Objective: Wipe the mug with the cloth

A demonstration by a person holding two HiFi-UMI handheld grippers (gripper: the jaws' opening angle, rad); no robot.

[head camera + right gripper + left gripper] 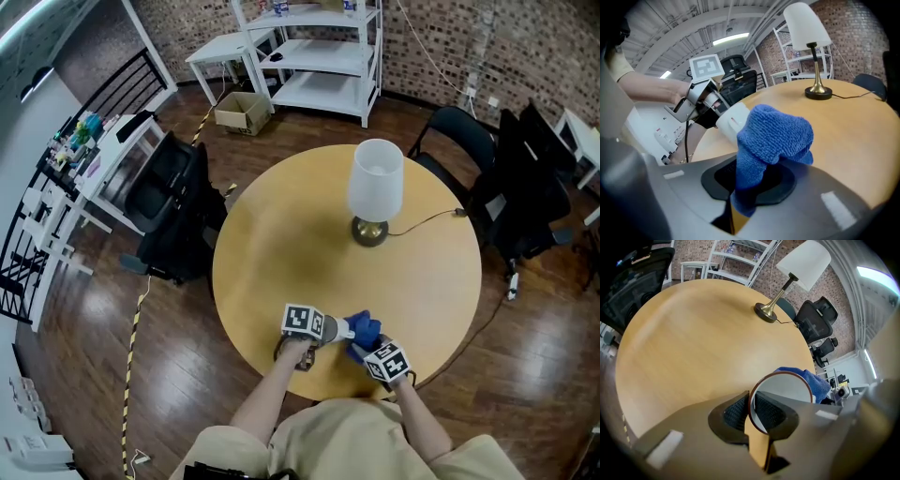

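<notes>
The white mug (787, 391) with a dark brown rim lies on its side in the air, and my left gripper (750, 411) is shut on its wall, one pad inside and one outside. In the right gripper view the mug (730, 120) sticks out sideways from the left gripper (704, 108). My right gripper (749, 182) is shut on a blue terry cloth (774, 135), whose bunched top presses against the mug's outer side. In the head view both grippers meet over the table's near edge, with the cloth (365, 329) between the left gripper (336, 328) and the right gripper (364, 351).
A round wooden table (281, 244) carries a lamp with a white shade (376, 180) and a brass base (369, 231); its cord (427, 221) runs off to the right. Black office chairs (173, 202) stand round the table, and white shelving (319, 56) stands at the back.
</notes>
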